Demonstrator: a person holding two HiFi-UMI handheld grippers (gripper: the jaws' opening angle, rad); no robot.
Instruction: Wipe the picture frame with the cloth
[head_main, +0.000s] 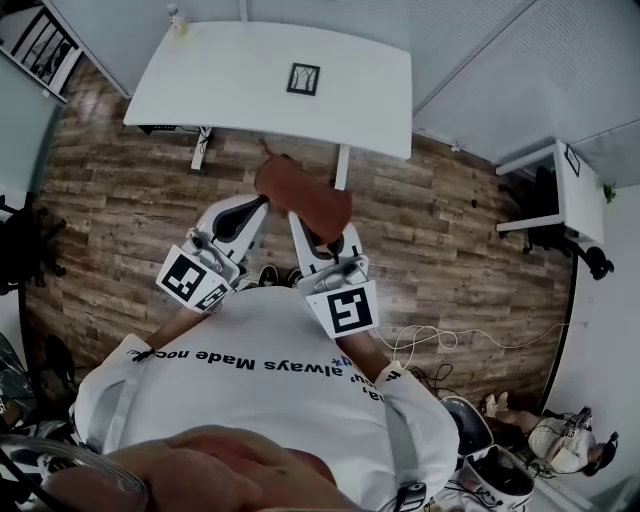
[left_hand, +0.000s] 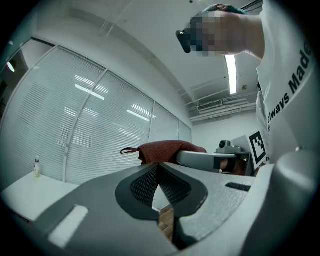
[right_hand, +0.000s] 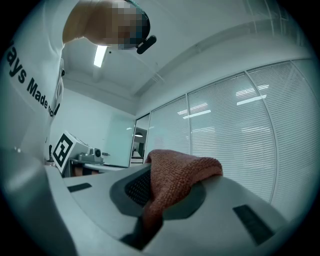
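A small dark picture frame (head_main: 303, 78) lies flat on the white table (head_main: 220, 85), well ahead of both grippers. Both grippers are held close to the person's chest, above the wood floor. My right gripper (head_main: 312, 232) is shut on a reddish-brown cloth (head_main: 300, 193), which bunches over its jaws and hangs between them in the right gripper view (right_hand: 172, 180). My left gripper (head_main: 240, 215) sits just left of it with its jaws shut and nothing between them (left_hand: 159, 166). From the left gripper view the cloth (left_hand: 167, 149) shows on top of the right gripper.
A small bottle (head_main: 178, 20) stands at the table's far left corner. A second white desk (head_main: 545, 185) is off to the right. Cables (head_main: 440, 340) trail on the wood floor at the right. Window blinds (left_hand: 100, 125) fill the wall behind.
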